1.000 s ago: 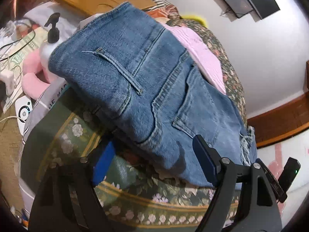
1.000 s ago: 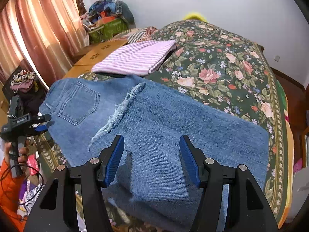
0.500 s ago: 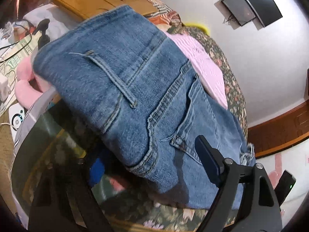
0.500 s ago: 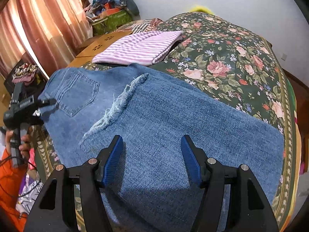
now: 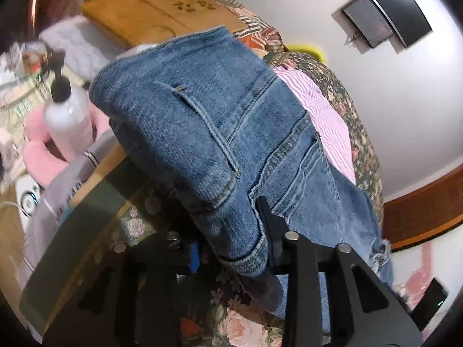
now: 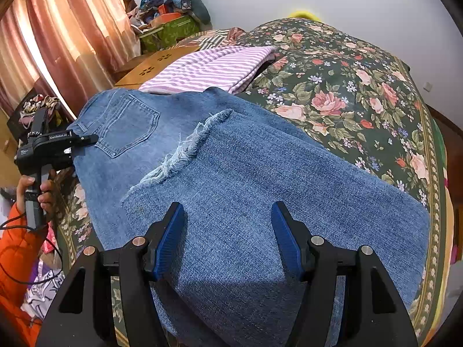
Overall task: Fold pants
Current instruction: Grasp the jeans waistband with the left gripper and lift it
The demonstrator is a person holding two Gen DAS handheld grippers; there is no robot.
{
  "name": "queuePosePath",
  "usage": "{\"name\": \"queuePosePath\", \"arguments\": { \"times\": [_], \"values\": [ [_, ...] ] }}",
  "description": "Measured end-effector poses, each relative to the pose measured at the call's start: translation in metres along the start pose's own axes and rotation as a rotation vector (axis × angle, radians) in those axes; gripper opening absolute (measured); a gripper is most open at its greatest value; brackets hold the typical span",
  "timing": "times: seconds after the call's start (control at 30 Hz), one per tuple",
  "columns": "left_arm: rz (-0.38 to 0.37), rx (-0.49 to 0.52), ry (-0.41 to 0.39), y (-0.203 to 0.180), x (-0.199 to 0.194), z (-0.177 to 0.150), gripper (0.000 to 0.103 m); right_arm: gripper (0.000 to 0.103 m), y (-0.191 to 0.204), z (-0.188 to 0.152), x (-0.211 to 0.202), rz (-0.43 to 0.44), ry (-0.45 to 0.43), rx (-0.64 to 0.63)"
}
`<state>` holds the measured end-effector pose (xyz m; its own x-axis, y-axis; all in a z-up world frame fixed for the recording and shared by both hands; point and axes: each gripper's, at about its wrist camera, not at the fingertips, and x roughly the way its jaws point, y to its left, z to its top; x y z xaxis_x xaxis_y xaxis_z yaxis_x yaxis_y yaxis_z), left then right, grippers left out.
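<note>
A pair of blue denim pants [image 6: 231, 156] is seen spread across a bed covered by a dark floral bedspread [image 6: 361, 92], with the legs already folded back so that a frayed hem [image 6: 185, 150] lies on top of the seat area, just beside a back pocket [image 6: 127, 124]. The waistband end of the pants [image 5: 214, 150] is bunched and raised off the bedspread at the bed's edge, where it is gripped by the left gripper [image 5: 231, 248]; its jaws have just been closing, and the thick waistband corner is now pinched between them. In the right wrist view the same left gripper [image 6: 84, 141] is seen at the far left of the pants, held by a hand [image 6: 37, 188] emerging from an orange sleeve [image 6: 14, 248]. The right gripper [image 6: 228, 237] is held over the folded leg fabric near the front edge of the bed, its jaws standing moderately wide with denim seen between them; no grip on the cloth is shown, and whether the tips touch it cannot be told. A pink-and-white striped garment [image 6: 214, 69] is laid folded beyond the pants, touching their far edge. A white pump bottle [image 5: 66, 110] and a pink cushion [image 5: 40, 156] are seen beside the bed in the left wrist view.
</note>
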<state>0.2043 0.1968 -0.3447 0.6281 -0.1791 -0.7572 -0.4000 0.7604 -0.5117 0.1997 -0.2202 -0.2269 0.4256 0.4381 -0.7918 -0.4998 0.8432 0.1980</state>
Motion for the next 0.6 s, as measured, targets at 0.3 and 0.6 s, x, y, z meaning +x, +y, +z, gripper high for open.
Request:
{"name": "queuePosePath", "arguments": {
  "times": [0.3,0.6],
  "values": [
    [0.143,0.237,-0.139,-0.041,-0.055,-0.023,0.022,0.059,-0.009,0.002,-0.008,0.016,-0.011,0.042],
    [0.125,0.413,-0.282,-0.099,-0.115,-0.021,0.017,0.059,-0.023,-0.009,-0.032,-0.003,-0.052,0.089]
  ]
}}
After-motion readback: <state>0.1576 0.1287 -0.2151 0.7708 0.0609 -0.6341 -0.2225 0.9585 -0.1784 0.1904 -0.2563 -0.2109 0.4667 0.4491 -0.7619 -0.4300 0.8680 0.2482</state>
